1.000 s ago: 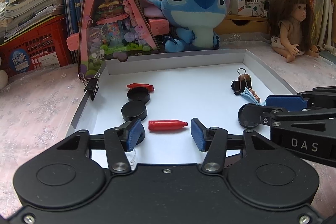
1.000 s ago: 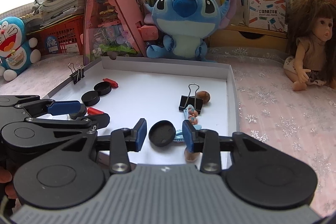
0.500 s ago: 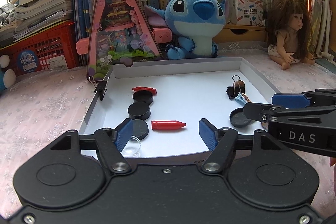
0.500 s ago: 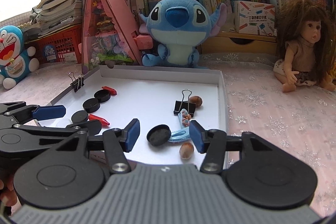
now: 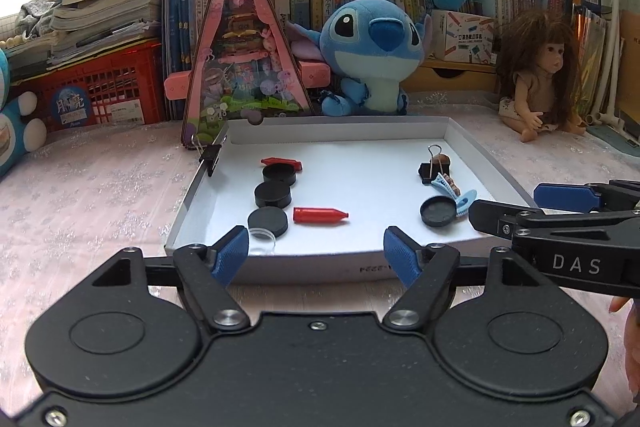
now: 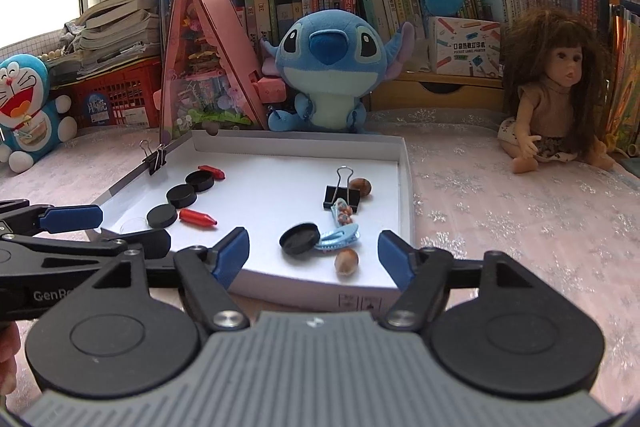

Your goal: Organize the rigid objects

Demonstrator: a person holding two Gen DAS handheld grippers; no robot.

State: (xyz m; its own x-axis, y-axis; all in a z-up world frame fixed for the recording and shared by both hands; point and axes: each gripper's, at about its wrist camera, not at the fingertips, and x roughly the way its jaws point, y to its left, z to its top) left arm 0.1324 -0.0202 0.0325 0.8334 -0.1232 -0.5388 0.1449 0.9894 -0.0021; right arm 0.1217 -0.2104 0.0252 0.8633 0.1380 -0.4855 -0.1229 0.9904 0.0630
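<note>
1. White tray [image 5: 486,151] holds the rigid bits: three black discs [image 5: 273,194] lined up along its left edge, with a red bullet-shaped piece [image 5: 320,215] beside the nearest.
2. Near the right edge: binder clip [image 6: 341,195], blue hair clip [image 6: 339,238], black lid [image 6: 300,238], hazelnut [image 6: 346,262].
3. Left gripper [image 5: 316,257] and right gripper [image 6: 313,254] hang at the tray's near edge, jaws just spread wide, nothing between them.
</note>
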